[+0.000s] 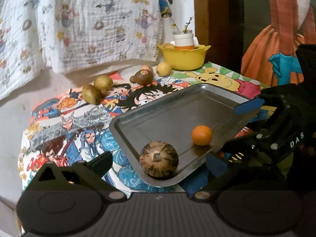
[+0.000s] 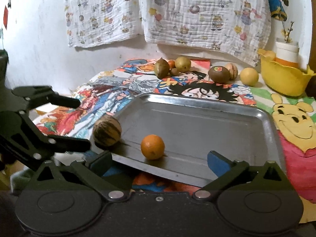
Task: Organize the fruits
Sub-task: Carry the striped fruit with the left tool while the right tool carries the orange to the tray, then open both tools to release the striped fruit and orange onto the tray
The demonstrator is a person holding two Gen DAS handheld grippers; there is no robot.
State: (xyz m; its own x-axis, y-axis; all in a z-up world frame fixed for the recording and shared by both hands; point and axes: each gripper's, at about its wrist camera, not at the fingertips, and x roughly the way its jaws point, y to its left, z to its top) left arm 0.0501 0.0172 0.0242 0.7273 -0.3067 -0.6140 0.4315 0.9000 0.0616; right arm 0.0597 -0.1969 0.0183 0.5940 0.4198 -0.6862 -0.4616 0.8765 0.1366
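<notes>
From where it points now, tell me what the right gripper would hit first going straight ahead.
Most likely the near rim of the silver metal tray: the open right gripper straddles it, with the small orange fruit just beyond. Depth is unclear.

This is a home, likely a child's room: a cartoon-print cloth (image 2: 197, 90) covers the table, a cartoon-patterned muslin blanket (image 2: 177, 13) hangs on the wall at twelve o'clock, and an orange dress (image 1: 276, 39) hangs at two o'clock.

cartoon-print cloth (image 2: 292, 122) covers the table; a printed blanket (image 2: 197, 15) hangs behind.
</notes>
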